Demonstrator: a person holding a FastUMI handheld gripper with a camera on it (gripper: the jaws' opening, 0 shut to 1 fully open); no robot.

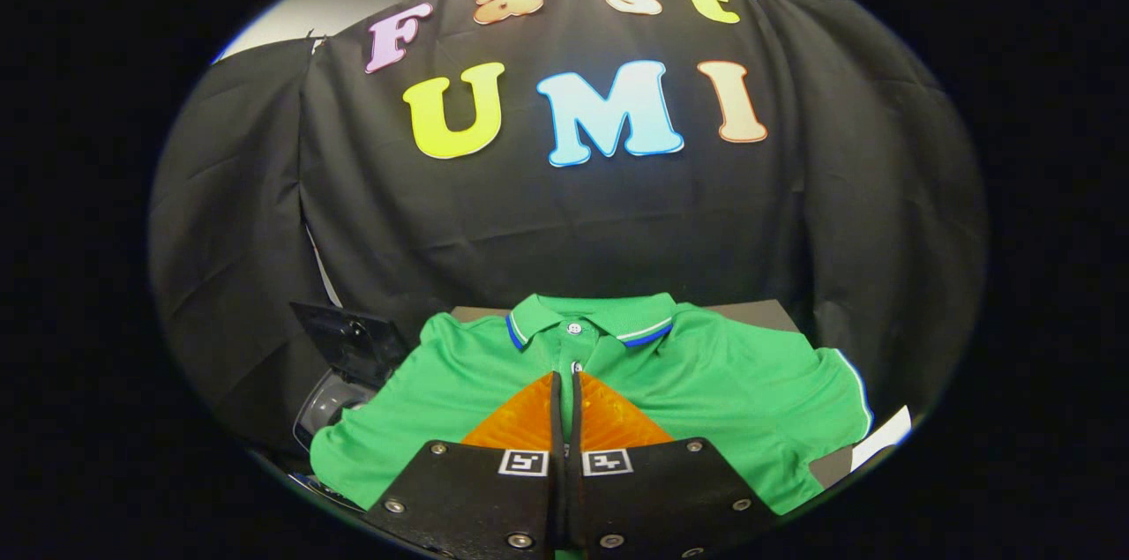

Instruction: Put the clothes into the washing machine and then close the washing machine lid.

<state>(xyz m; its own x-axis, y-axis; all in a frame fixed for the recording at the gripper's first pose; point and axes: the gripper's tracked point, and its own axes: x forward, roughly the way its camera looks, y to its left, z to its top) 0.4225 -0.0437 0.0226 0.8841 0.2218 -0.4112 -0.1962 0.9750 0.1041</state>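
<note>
the tongs [564,379] sit with their fingers pressed together, tips over the green polo shirt [706,384]; whether any cloth is pinched i cannot tell. the shirt lies spread flat on the counter [758,311], long axis running away from the tongs, collar at the far end. left of it, the washing machine [340,375] stands lid-open. nothing is loaded yet.

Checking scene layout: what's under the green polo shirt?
The green polo shirt lies spread over a grey table; only the table's far edge shows. The washing machine sits beside its sleeve. The gripper, fingers together, hides the shirt's middle.
</note>
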